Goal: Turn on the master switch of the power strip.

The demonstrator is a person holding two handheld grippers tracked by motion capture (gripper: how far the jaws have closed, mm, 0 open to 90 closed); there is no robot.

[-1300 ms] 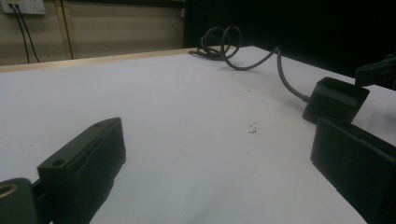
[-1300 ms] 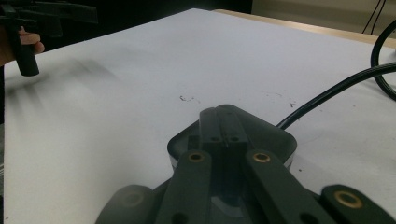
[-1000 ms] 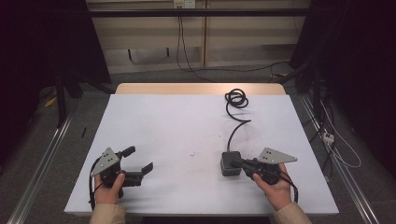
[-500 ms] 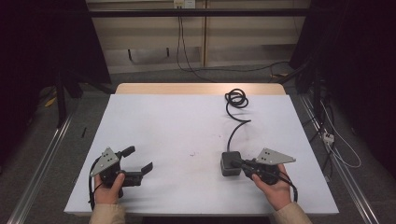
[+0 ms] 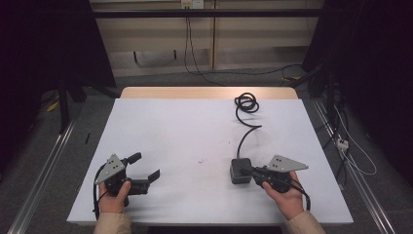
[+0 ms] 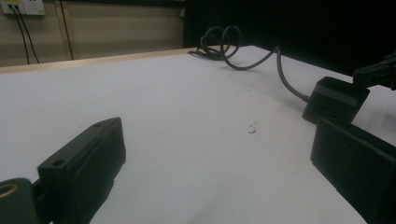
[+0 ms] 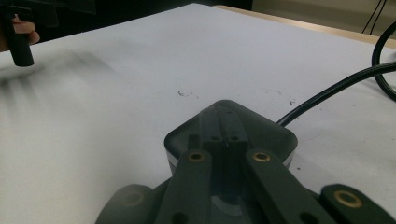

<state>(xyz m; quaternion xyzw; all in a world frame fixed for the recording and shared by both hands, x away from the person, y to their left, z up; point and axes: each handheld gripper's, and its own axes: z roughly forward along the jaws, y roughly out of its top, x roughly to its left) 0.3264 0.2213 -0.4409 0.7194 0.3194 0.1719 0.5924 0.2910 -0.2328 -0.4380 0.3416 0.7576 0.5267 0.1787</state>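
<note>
Two claws are held low over the white surface (image 5: 195, 131). No readable writing is seen on the black power adapter (image 5: 240, 170). It is clamped by the right claw (image 5: 247, 170), its cable (image 5: 245, 122) coiled at the far edge. The left claw (image 5: 144, 168) is spread open, holding nothing.

White table (image 5: 195, 126) with bare wood strip along far edge. On it: black box (image 5: 240, 170), cable (image 5: 246, 124) (coiled at far end), small dark marks (image 5: 200, 161), possibly scuffs.
</note>
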